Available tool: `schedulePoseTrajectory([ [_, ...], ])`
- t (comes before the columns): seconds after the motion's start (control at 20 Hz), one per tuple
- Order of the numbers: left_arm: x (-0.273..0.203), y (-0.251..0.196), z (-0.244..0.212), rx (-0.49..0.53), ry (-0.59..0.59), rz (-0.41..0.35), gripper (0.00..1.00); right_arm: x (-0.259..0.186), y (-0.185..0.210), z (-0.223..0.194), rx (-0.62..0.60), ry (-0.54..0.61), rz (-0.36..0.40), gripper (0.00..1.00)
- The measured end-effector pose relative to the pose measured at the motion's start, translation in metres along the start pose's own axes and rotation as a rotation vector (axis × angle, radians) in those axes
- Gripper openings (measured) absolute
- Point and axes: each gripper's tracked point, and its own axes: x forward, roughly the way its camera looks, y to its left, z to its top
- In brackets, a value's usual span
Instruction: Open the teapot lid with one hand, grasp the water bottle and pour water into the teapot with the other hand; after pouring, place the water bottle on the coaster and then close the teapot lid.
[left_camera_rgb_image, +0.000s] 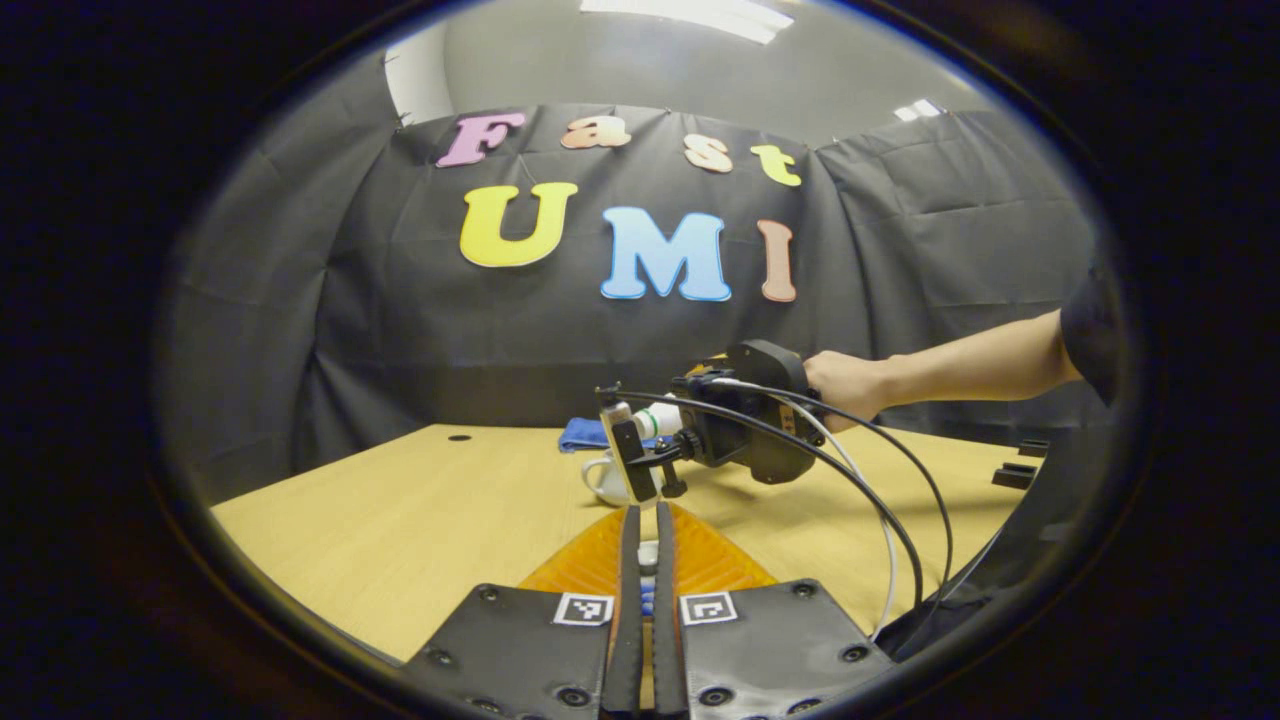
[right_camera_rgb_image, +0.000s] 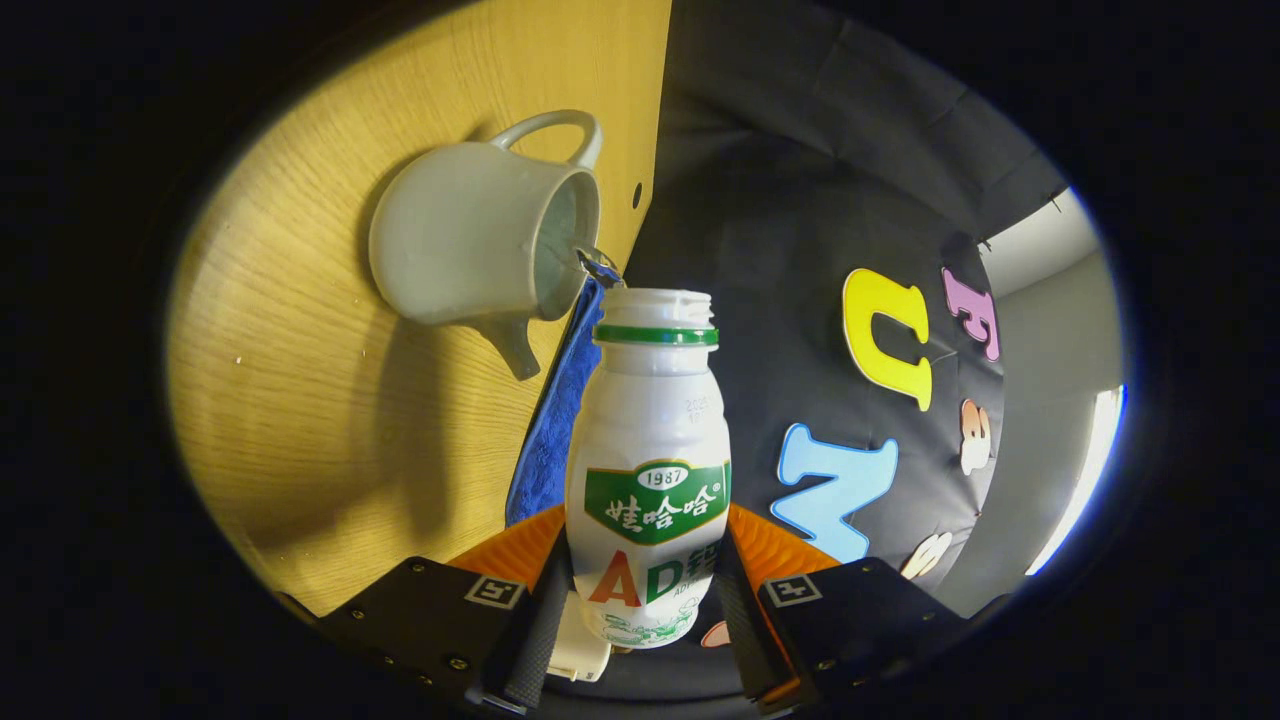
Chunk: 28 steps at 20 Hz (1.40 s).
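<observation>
The water bottle (right_camera_rgb_image: 650, 470) is clamped at its lower body between both fingers of the right gripper (right_camera_rgb_image: 645, 600), cap off, and is tipped so that its open neck lies just beside the open mouth of the teapot (right_camera_rgb_image: 470, 245). The teapot is seen to rest on the wooden table (right_camera_rgb_image: 300, 420), handle on one side and spout on the other, with a blue cloth (right_camera_rgb_image: 560, 410) at its far side, toward the table's back edge. In the left gripper view the right gripper (left_camera_rgb_image: 640, 455) is seen held by a hand (left_camera_rgb_image: 845, 385) above the teapot (left_camera_rgb_image: 605, 478), bottle neck pointing down toward it; the blue cloth (left_camera_rgb_image: 585, 435) lies just behind.

The left gripper (left_camera_rgb_image: 648, 560) has its fingers drawn narrow, nearly closed, with a small pale object between them that cannot be identified; whether the fingers press on it cannot be told. Bare table (left_camera_rgb_image: 400, 520) lies open to the teapot's left, as seen from the left gripper.
</observation>
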Motion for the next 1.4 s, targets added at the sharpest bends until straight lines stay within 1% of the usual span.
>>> schedulePoseTrajectory([
  [0.6, -0.001, 0.001, 0.001, 0.005, -0.002, 0.001, 0.14, 0.000, -0.004, 0.001, -0.061, -0.007, -0.028, 0.71],
  [0.65, -0.001, 0.001, 0.001, 0.005, -0.001, 0.001, 0.10, 0.001, -0.005, 0.001, -0.064, -0.009, -0.029, 0.71],
  [0.7, -0.001, 0.002, 0.002, 0.005, 0.000, 0.001, 0.14, 0.000, -0.005, 0.001, -0.068, -0.011, -0.030, 0.71],
  [0.9, -0.001, 0.001, 0.001, 0.007, 0.002, 0.002, 0.14, 0.000, -0.007, 0.003, -0.106, -0.020, -0.039, 0.72],
  [0.95, -0.002, 0.001, -0.001, 0.008, 0.005, 0.001, 0.10, 0.001, -0.007, 0.002, -0.110, -0.022, -0.037, 0.71],
  [1.05, -0.002, 0.001, 0.001, 0.011, 0.002, 0.000, 0.10, 0.002, -0.009, 0.001, -0.119, -0.022, -0.037, 0.71],
  [1.1, -0.002, 0.000, 0.003, 0.013, 0.000, 0.000, 0.14, 0.002, -0.009, 0.001, -0.124, -0.021, -0.040, 0.71],
  [1.4, -0.002, 0.000, 0.000, 0.017, 0.006, -0.002, 0.14, 0.003, -0.011, 0.000, -0.160, -0.026, -0.054, 0.71],
])
